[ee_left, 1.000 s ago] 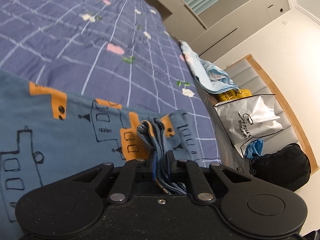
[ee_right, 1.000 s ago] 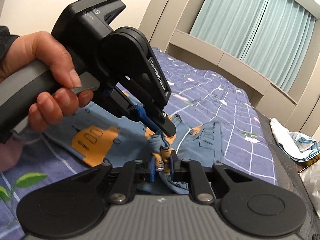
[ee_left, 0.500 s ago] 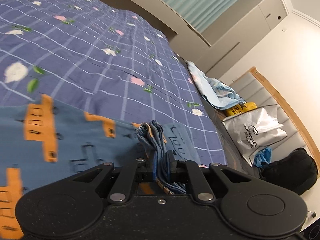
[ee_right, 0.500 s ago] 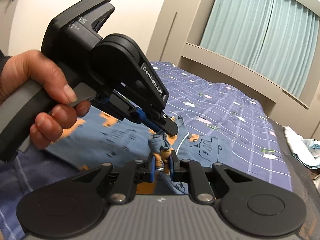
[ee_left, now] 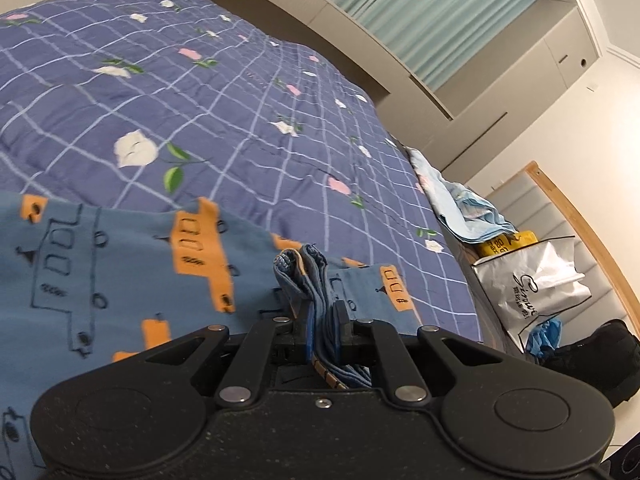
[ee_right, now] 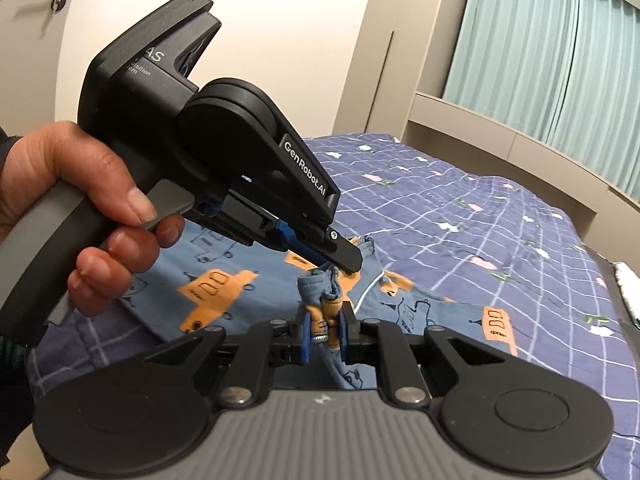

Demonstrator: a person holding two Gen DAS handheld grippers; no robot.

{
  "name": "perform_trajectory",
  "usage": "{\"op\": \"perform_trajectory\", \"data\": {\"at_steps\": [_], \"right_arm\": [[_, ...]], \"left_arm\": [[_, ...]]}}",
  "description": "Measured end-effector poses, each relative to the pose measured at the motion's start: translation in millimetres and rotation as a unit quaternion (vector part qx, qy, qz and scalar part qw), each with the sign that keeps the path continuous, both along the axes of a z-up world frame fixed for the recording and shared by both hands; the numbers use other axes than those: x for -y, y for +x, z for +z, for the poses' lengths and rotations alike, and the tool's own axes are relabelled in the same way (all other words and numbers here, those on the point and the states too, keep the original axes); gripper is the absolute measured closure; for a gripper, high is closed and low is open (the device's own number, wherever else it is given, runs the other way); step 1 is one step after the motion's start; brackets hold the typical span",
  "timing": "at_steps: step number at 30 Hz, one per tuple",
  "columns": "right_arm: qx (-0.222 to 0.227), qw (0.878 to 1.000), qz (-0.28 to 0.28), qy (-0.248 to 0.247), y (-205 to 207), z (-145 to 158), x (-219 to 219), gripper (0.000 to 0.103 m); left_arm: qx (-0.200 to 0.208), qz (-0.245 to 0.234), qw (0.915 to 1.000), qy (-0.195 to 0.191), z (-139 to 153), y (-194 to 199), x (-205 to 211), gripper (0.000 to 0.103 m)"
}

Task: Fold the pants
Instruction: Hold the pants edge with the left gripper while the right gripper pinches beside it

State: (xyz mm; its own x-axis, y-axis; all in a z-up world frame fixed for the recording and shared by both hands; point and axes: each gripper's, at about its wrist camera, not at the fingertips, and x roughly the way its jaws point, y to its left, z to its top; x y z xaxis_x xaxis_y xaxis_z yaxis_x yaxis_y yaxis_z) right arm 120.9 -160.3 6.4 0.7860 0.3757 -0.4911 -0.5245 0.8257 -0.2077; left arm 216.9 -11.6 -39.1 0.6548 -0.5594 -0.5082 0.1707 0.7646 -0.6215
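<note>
Blue pants [ee_left: 120, 280] printed with orange and black-line vehicles lie on the bed. My left gripper [ee_left: 324, 320] is shut on a bunched fold of their edge, which sticks up between the pads. In the right wrist view my right gripper [ee_right: 325, 330] is likewise shut on a bunched piece of the pants [ee_right: 420, 304]. The left gripper [ee_right: 346, 262], held by a person's hand [ee_right: 80, 208], hangs just above and behind the right one, its tip pinching the same fabric bunch.
The bed carries a purple checked quilt [ee_left: 200, 100] with flowers. Beside its right edge lie a light blue cloth [ee_left: 468, 212], a silver bag [ee_left: 536, 284] and a black bag [ee_left: 592, 356]. Curtains [ee_right: 560, 60] and a ledge stand behind the bed, a door [ee_right: 48, 8] at left.
Both grippers have lifted and travelled across the bed with the pants' edge still pinched. More quilt and the curtain now show in the left view, the door in the right view.
</note>
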Motion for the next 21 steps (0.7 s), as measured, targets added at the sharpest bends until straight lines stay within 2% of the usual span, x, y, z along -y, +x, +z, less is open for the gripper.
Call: {"op": "perform_trajectory", "data": {"at_steps": [4, 16, 21], "right_arm": [[-0.008, 1.000, 0.004, -0.007, -10.3, -5.1, -8.4, 0.088], [-0.017, 1.000, 0.017, -0.008, -8.7, -8.2, -17.5, 0.088], [-0.025, 0.999, 0.024, -0.013, -8.4, -12.2, -23.6, 0.087]], "left_arm": [[-0.009, 0.007, 0.9999, -0.001, -8.7, -0.7, -3.3, 0.094], [-0.012, 0.023, 0.9997, 0.002, -11.9, -8.9, -13.9, 0.094], [-0.025, 0.029, 0.9993, 0.003, -22.1, -11.0, -20.9, 0.094]]}}
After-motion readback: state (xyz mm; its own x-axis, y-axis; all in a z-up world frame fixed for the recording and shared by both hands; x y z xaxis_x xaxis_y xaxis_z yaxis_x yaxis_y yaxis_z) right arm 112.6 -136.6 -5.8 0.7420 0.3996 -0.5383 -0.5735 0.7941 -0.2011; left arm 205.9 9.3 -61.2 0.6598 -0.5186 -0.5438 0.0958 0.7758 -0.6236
